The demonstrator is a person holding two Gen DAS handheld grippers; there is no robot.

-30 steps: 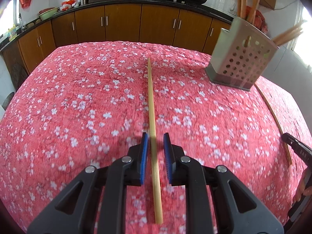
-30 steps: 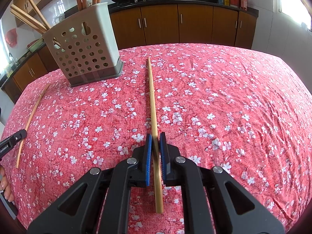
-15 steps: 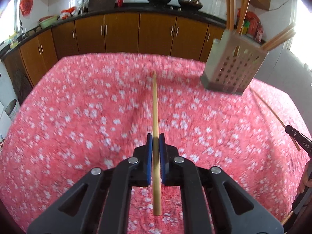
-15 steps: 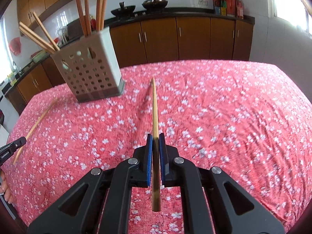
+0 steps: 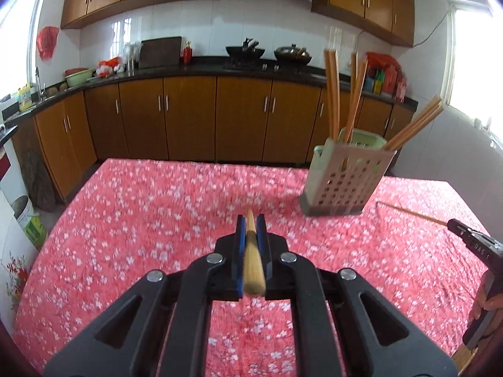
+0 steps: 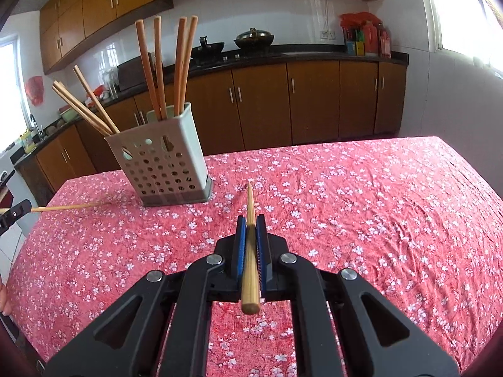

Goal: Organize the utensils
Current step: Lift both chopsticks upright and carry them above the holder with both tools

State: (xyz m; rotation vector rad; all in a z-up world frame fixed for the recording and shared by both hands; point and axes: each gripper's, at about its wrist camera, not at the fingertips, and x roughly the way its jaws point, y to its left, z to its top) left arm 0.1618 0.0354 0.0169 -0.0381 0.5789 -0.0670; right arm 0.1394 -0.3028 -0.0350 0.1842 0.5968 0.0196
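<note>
My left gripper [image 5: 250,224] is shut on a wooden chopstick [image 5: 252,260] and holds it above the table, pointing forward. My right gripper [image 6: 250,224] is shut on another wooden chopstick [image 6: 250,251], also lifted off the cloth. The perforated utensil holder [image 5: 344,180] stands on the table to the front right in the left wrist view, and to the front left in the right wrist view [image 6: 163,163]. Several chopsticks stand in it. The right gripper's chopstick shows at the right edge of the left wrist view [image 5: 411,213], and the left one's in the right wrist view [image 6: 69,206].
The table wears a red flowered cloth [image 5: 141,220]. Brown kitchen cabinets [image 5: 188,119] and a counter with pans stand behind it. The table's far edge lies just behind the holder.
The left gripper closed on its chopstick. Both grippers then lifted their chopsticks off the cloth and levelled out, so the views now look across the table.
</note>
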